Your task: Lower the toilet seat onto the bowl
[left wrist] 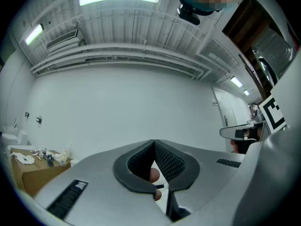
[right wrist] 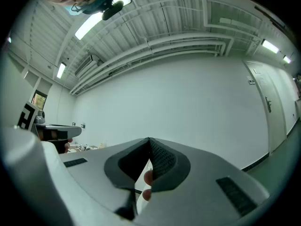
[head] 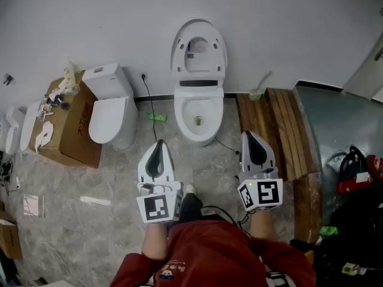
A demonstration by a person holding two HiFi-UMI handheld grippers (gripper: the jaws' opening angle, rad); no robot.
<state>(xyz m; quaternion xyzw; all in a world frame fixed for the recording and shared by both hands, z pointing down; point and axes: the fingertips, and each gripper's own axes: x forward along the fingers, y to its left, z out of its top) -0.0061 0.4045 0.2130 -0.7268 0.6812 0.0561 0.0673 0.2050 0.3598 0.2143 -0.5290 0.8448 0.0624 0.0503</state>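
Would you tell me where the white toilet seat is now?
In the head view, the white toilet seat stands raised against the wall at top centre, above its open bowl, right of the closed white toilet.

The toilet bowl is standing against the wall, its seat leaning upright behind it. A second toilet is sitting to its left, with a cardboard box lying further left. Wooden planks are lying on the right.
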